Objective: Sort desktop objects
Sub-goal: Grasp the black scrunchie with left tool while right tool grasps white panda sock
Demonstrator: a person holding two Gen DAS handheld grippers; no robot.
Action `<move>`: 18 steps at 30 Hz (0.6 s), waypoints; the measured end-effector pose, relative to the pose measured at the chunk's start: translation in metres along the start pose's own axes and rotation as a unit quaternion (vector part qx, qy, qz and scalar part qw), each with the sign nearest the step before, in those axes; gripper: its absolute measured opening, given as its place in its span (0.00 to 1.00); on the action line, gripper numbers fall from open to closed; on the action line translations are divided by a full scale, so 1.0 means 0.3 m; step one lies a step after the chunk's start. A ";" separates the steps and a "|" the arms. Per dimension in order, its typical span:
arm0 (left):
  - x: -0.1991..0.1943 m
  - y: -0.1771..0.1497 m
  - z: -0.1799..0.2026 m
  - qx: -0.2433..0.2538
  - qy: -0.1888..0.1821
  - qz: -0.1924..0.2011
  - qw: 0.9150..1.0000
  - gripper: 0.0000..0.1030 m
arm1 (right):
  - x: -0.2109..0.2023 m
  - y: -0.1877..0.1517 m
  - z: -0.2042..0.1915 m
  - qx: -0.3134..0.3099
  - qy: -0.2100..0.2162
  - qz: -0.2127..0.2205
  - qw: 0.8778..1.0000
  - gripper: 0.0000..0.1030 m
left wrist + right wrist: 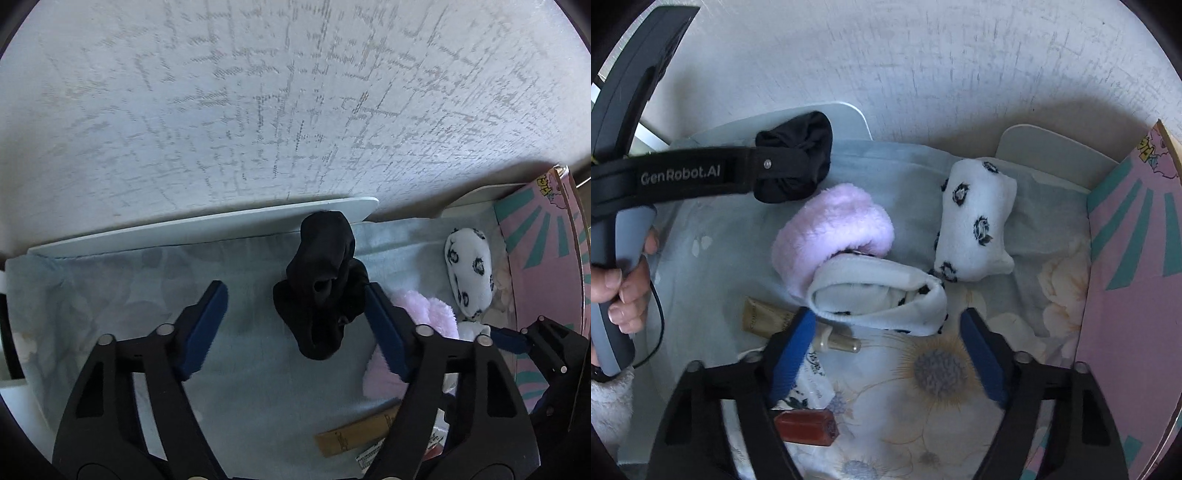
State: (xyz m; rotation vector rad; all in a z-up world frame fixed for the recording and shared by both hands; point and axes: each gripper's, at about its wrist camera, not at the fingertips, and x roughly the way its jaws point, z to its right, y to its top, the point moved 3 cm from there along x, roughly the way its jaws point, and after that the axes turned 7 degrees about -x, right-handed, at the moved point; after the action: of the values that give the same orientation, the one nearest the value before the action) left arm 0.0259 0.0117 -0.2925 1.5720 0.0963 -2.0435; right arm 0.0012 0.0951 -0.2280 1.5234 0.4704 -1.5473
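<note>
A balled black sock lies on the pale blue cloth by the far wall. My left gripper is open around it, the sock nearer the right finger. In the right wrist view the black sock sits behind the left gripper's body. A pink fluffy sock and an unrolled white spotted sock lie just ahead of my open right gripper. A rolled white spotted sock lies farther right, and shows in the left wrist view.
A pink and teal box wall stands on the right. A gold tube, a gold-capped small bottle, a printed sachet and a red-brown bottle lie near the right gripper's left finger. White boards lean at the wall.
</note>
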 end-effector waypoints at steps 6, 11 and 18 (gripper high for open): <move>0.023 0.004 -0.007 -0.007 -0.009 -0.011 1.000 0.48 | 0.002 0.005 -0.013 -0.025 -0.008 -0.006 1.000 0.60; 0.017 0.008 -0.007 -0.009 -0.017 -0.007 1.000 0.29 | 0.001 0.014 -0.018 -0.038 -0.012 -0.005 0.999 0.49; -0.007 0.016 -0.003 -0.010 -0.014 0.006 1.000 0.19 | -0.003 -0.002 0.003 -0.040 -0.006 -0.009 0.999 0.23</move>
State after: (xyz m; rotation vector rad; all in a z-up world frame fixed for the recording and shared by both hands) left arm 0.0292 0.0088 -0.2894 1.5270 0.0960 -2.0493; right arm 0.0001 0.0951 -0.2273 1.4508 0.5338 -1.5323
